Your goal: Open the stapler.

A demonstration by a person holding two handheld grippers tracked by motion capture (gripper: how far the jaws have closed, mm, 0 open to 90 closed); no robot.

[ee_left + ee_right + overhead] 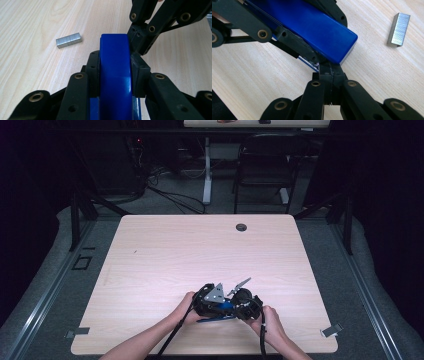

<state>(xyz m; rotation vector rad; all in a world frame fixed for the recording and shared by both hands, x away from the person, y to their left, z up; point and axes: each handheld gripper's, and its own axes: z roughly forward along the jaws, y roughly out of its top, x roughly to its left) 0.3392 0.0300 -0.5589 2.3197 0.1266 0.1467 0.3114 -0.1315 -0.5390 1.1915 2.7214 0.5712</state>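
Note:
A blue stapler (115, 75) is clamped by its sides between the pads of my left gripper (115, 63), near the table's front edge in the high view (218, 316). My right gripper (328, 72) is shut, its closed tips against the stapler's (312, 27) front corner, just under the blue top where a metal edge shows. In the left gripper view the right gripper (140, 41) comes in from the upper right. A short silver strip of staples (68, 40) lies loose on the wood beside the stapler, and the same strip of staples (398, 29) lies at the right gripper view's upper right.
The light wooden table (165, 250) has a round cable hole (241, 227) near its far edge. A black chair (265, 165) and a desk leg stand behind the table. Metal clips (331, 331) sit at the front corners.

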